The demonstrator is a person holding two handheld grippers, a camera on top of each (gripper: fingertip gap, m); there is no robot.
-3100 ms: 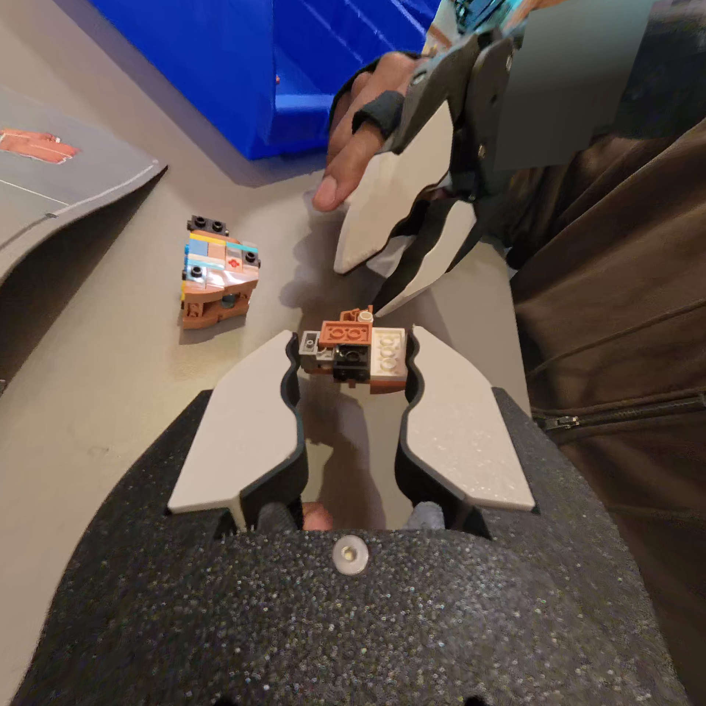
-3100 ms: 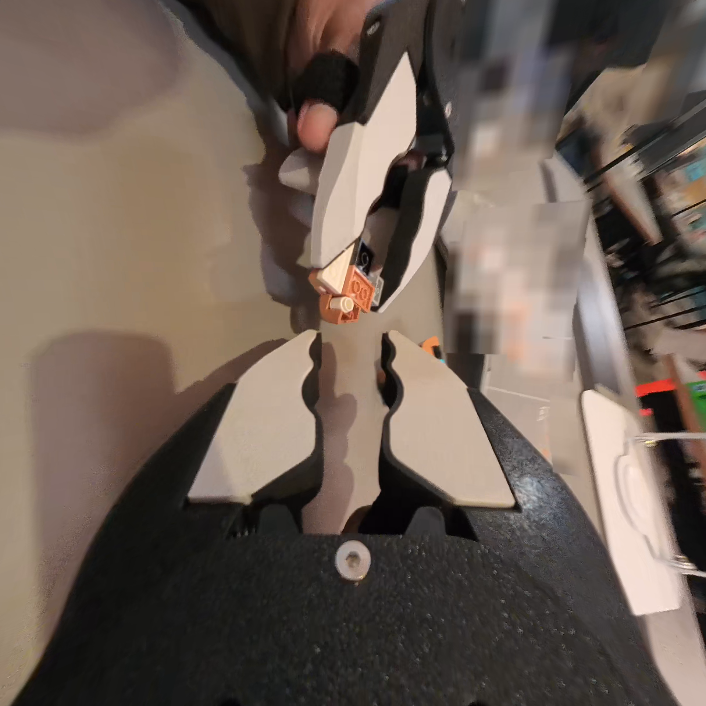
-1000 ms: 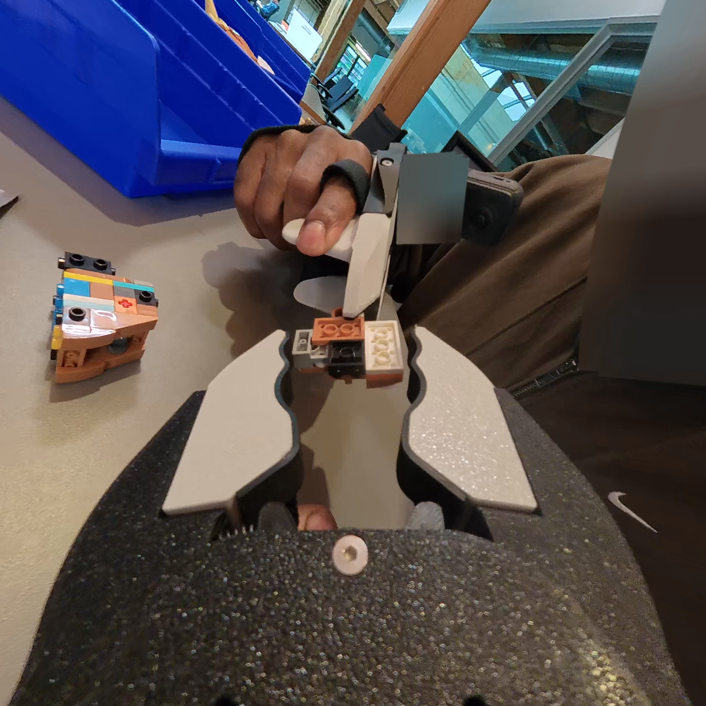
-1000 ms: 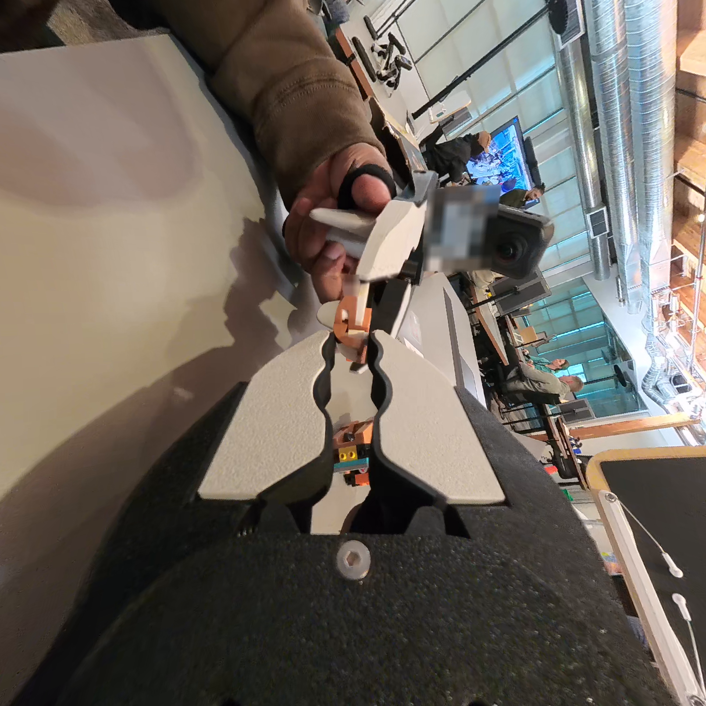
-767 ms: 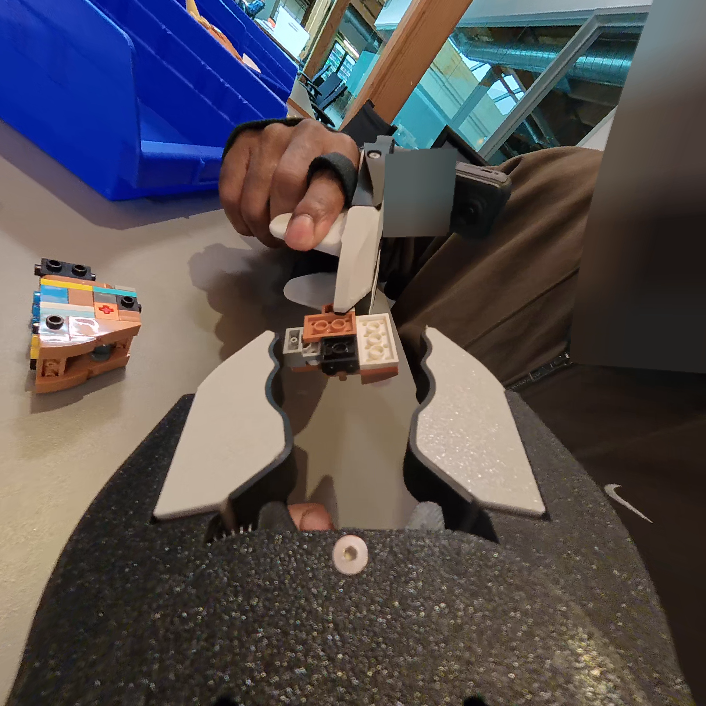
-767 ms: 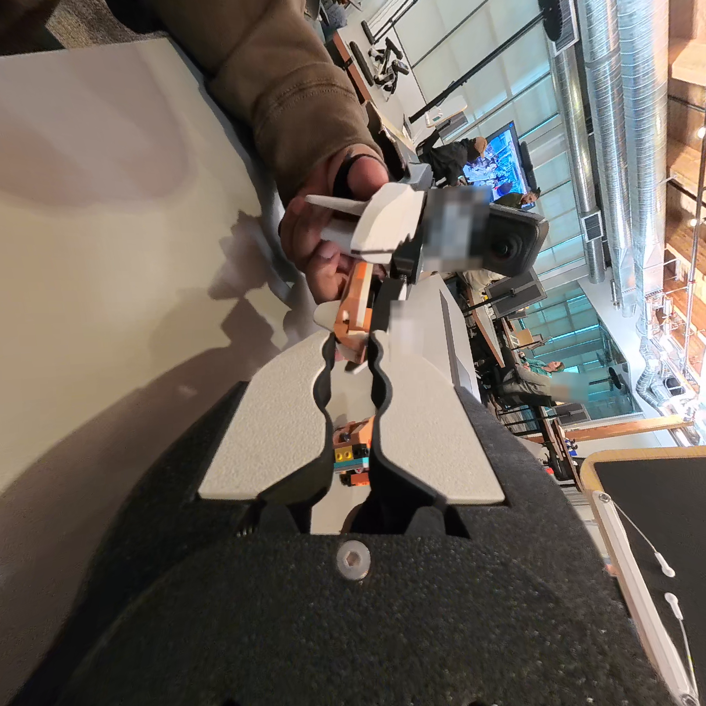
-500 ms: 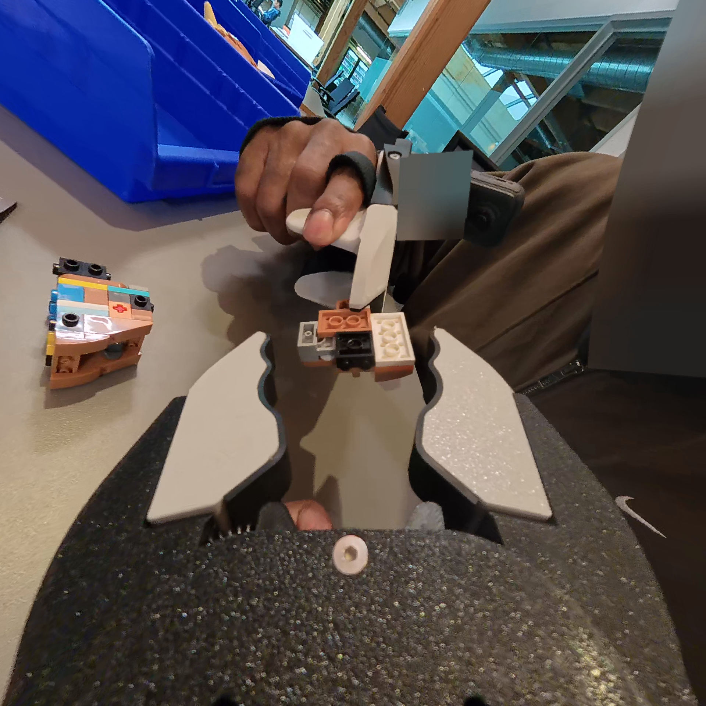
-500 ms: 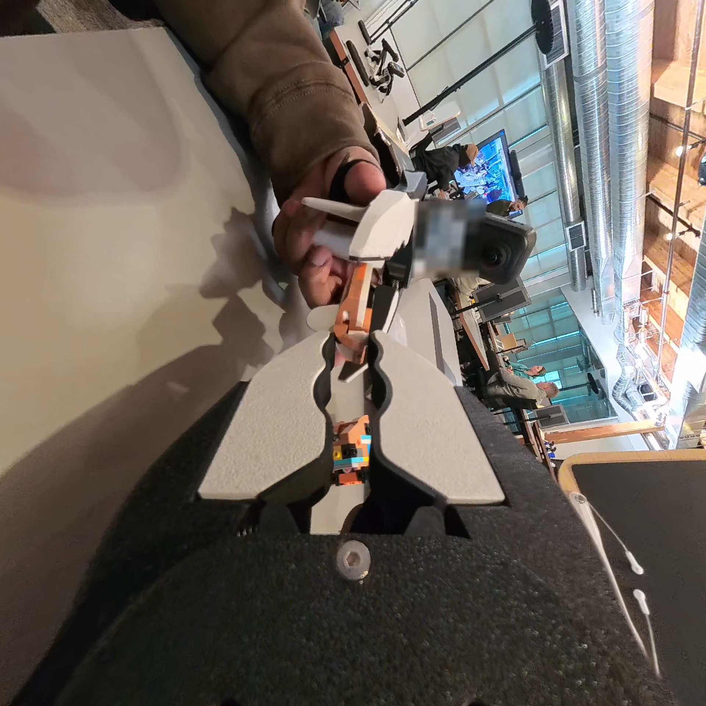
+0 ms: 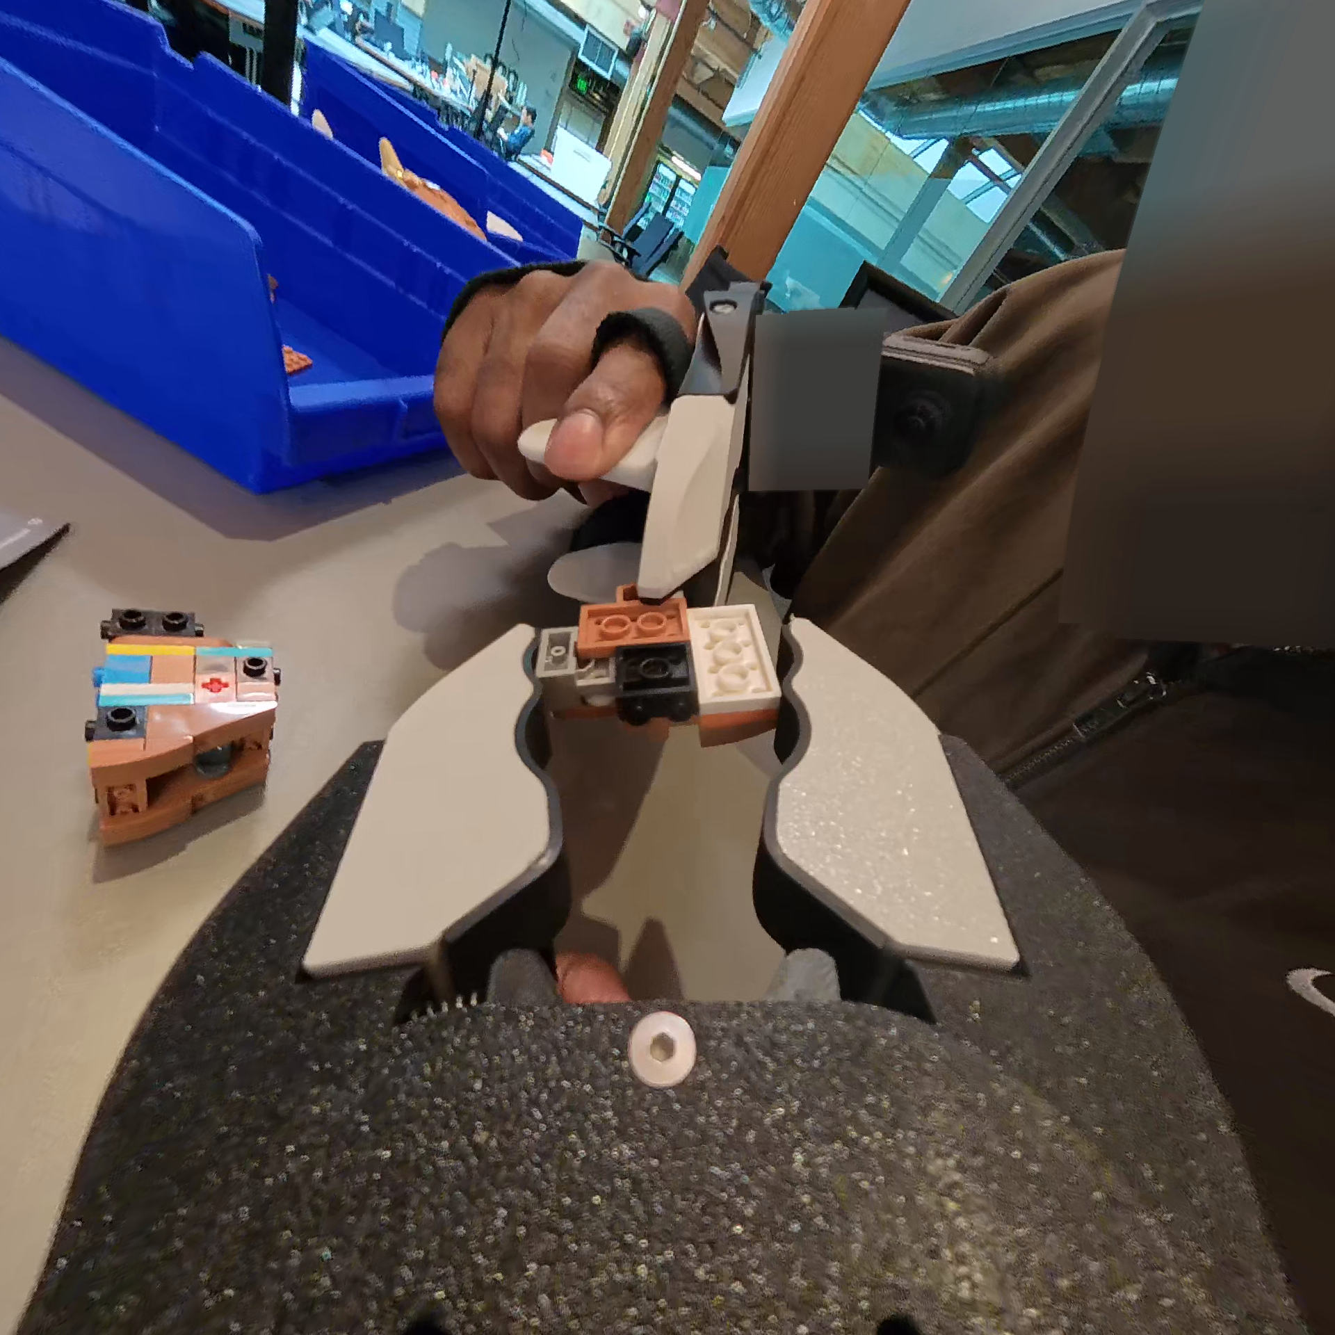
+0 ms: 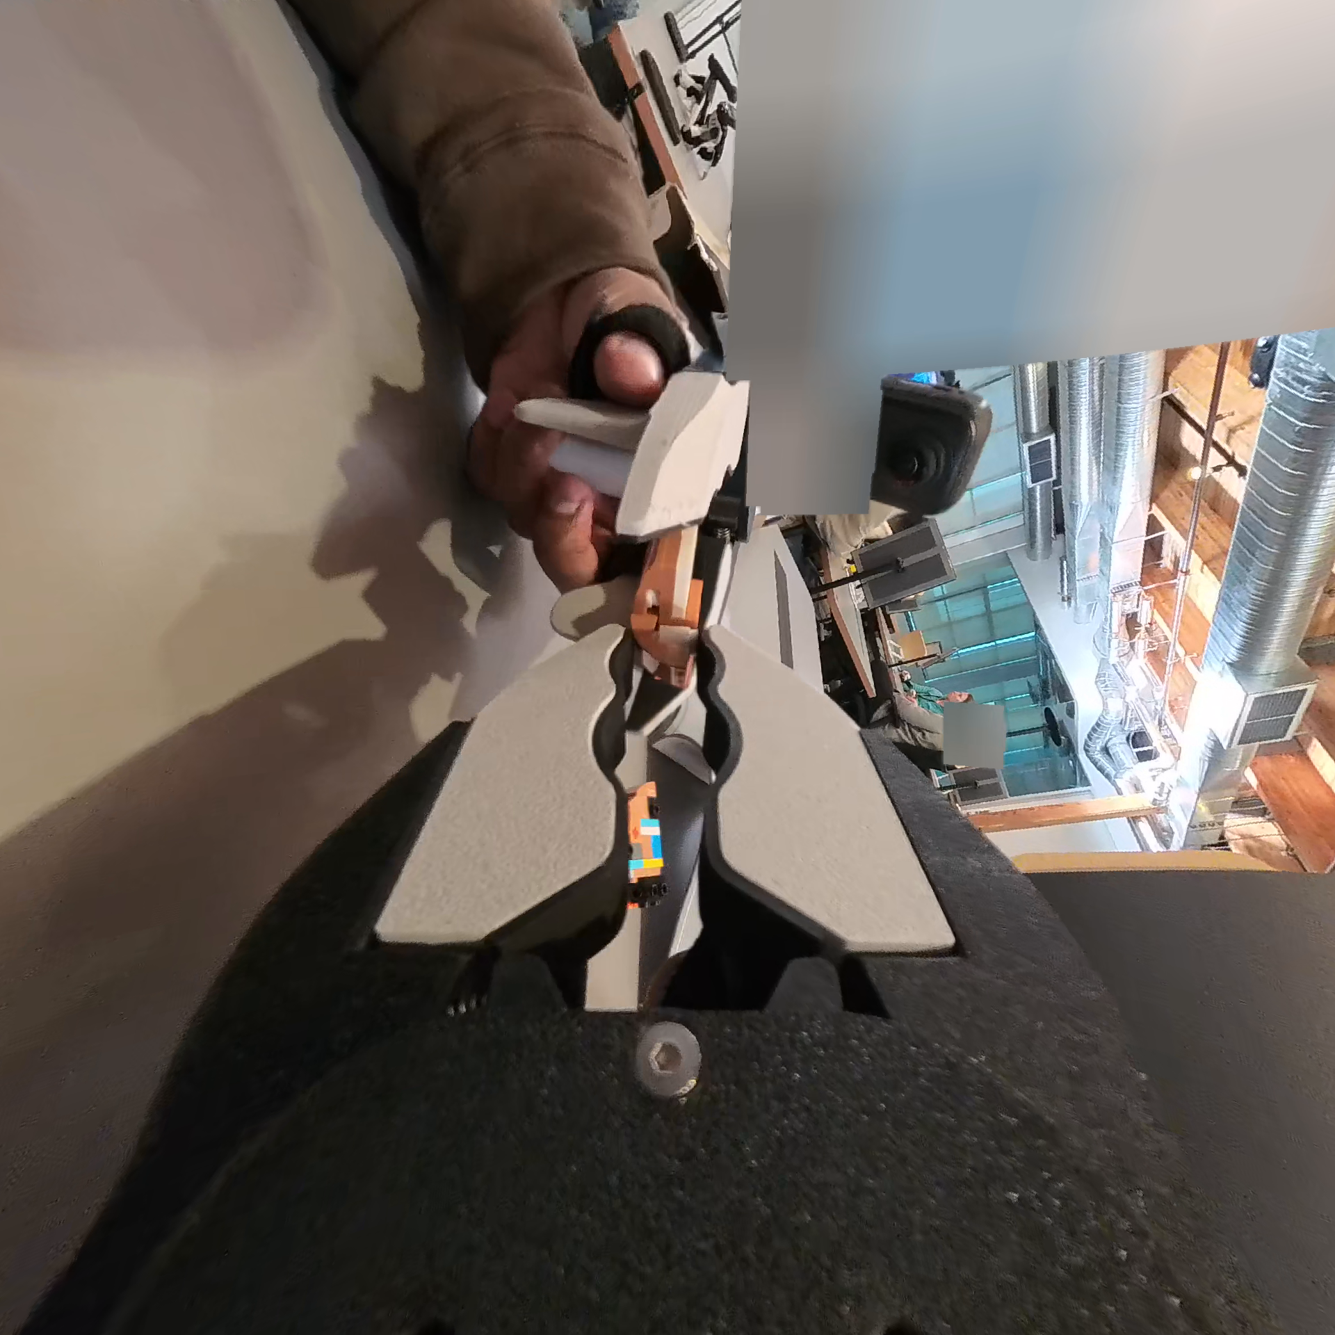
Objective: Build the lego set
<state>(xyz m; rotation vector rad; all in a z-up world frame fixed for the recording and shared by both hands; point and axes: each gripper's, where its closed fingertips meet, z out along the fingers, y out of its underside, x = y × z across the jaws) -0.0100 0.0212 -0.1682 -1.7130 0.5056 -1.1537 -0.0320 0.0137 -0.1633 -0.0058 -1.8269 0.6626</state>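
Where the left wrist view widens to the left, shows grey table (image 9: 325, 578) backed by blue bins (image 9: 144, 289) across the upper left. Fills lower centre with left gripper (image 9: 659, 650), fingertips pressed against both sides of the small brick assembly (image 9: 657, 664) and holding it at frame centre, raised off the table.

Comes down from above centre as right gripper (image 9: 686, 571), carried by a hand (image 9: 549, 376), its two fingers nearly together and pinching the assembly's top edge. Confirmed in the right wrist view: narrow gap at centre, tips clamped on the orange-brown bricks.

Sits apart at middle left as a finished brown build (image 9: 180, 722) with blue, yellow and black pieces, flat on the table and touched by nothing.
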